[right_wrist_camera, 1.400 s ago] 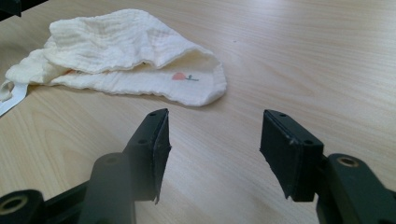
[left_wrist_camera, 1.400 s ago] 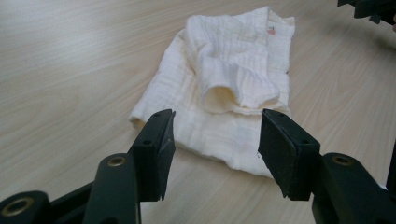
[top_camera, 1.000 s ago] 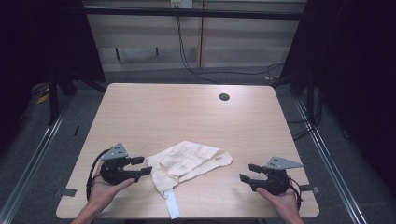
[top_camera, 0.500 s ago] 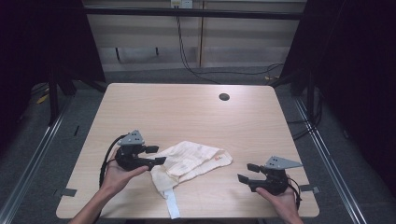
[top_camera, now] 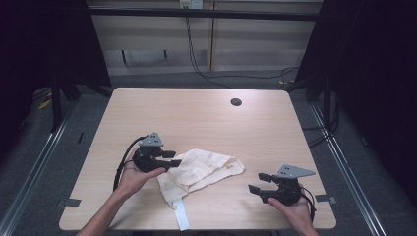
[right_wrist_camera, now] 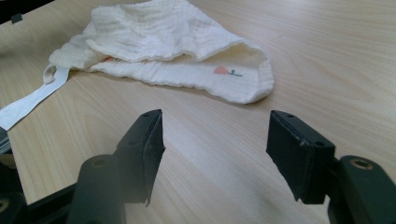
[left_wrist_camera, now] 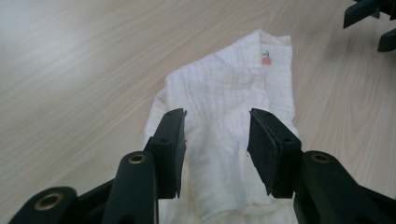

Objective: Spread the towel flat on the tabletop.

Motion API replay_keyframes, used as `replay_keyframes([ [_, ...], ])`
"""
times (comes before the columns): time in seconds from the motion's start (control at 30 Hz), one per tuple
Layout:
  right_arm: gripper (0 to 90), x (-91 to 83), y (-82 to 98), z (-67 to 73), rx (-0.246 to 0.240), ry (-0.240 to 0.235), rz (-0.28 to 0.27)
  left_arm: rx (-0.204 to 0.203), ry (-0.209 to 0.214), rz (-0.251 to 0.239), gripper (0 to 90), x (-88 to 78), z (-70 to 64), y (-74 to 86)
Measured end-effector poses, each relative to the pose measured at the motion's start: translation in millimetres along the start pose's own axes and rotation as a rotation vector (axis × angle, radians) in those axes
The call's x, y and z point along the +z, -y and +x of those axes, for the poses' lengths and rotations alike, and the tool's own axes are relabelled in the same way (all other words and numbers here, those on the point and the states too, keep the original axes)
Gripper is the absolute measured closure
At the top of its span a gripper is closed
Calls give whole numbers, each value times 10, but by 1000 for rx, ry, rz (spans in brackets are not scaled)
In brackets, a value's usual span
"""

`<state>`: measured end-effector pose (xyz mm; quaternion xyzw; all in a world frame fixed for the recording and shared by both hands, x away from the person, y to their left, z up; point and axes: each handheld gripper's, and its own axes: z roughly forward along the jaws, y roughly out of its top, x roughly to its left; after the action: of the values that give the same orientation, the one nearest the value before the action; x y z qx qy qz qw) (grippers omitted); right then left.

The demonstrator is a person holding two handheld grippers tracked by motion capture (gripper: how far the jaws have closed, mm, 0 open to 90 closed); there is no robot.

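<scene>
**A:** High view first: where does the cloth (top_camera: 199, 171) lie on the table (top_camera: 196, 118)?

**B:** Near the front edge, between the two hands. Its long axis runs slantwise, from the strap (top_camera: 180, 216) at the near left up to the corner with the little orange mark at the right. The left gripper (top_camera: 169, 158) is at the cloth's left end, its tips over the fabric. The right gripper (top_camera: 259, 183) sits well apart from it, off the right corner.

**A:** So the left hand is the nearer one. What does the left gripper view give?

**B:** Here the cloth (left_wrist_camera: 229, 121) stretches straight ahead, lengthwise away from the jaws. The jaws have just been closing, with a ridge of fabric between them, yet a gap shows on both sides. The pads (left_wrist_camera: 264, 149) aren't pressing on it, so I'd call them apart.

**A:** And the right gripper view?

**B:** There the cloth (right_wrist_camera: 177, 51) lies ahead and a bit to the left, broadside on, with bare wood before the jaws. The jaws have just been opening and stand wide, with nothing between them.
</scene>
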<state>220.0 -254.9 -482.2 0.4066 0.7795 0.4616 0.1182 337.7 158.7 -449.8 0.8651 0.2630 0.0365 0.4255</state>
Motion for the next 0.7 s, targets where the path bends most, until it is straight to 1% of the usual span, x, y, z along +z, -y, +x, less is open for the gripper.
replay_keyframes([
  [0.07, 363, 6, -4, 7, 0, -3, -1, 29, 5, 30, 567, 88, -13, 34],
  [0.1, 363, 8, -6, 9, -2, -3, 0, 41, -11, 48, 567, 120, -17, 43],
  [0.17, 362, 12, -5, 6, -4, 0, 3, 31, 5, 50, 567, 161, 1, 62],
  [0.2, 358, 14, -5, 5, -4, 1, 4, 31, -15, 62, 564, 180, 6, 74],
  [0.23, 357, 15, -4, 3, -3, 0, 7, 14, -13, 65, 547, 204, 15, 101],
  [0.27, 356, 16, -1, 4, -7, 6, 9, -2, 6, 70, 542, 230, 33, 141],
  [0.3, 356, 16, -1, 4, -7, 6, 9, -2, 6, 70, 518, 230, 33, 141],
  [0.33, 354, 13, 5, 6, -7, 6, 14, 2, -11, 86, 496, 250, 36, 164],
  [0.37, 353, 14, 6, 5, -9, 5, 15, 0, 2, 94, 499, 267, 64, 192],
  [0.4, 351, 15, 7, 5, -9, 6, 16, 0, 2, 94, 494, 267, 64, 192],
  [0.43, 351, 16, 6, 2, -9, 5, 16, -13, 4, 103, 492, 277, 79, 211],
  [0.47, 350, 18, 6, 1, -9, 5, 18, -7, 10, 106, 512, 291, 74, 221],
  [0.5, 349, 20, 7, 1, -7, 5, 19, 5, -1, 106, 550, 296, 59, 226],
  [0.53, 349, 23, 7, 1, -7, 3, 22, 9, -7, 112, 563, 309, 48, 226],
  [0.57, 349, 24, 7, 2, -6, -3, 25, 12, -2, 118, 576, 323, 44, 227],
  [0.6, 349, 26, 7, 4, -6, -5, 28, 15, 8, 134, 579, 334, 42, 228],
  [0.7, 349, 36, 10, 10, -12, -4, 42, 25, 11, 143, 632, 380, 17, 258],
])
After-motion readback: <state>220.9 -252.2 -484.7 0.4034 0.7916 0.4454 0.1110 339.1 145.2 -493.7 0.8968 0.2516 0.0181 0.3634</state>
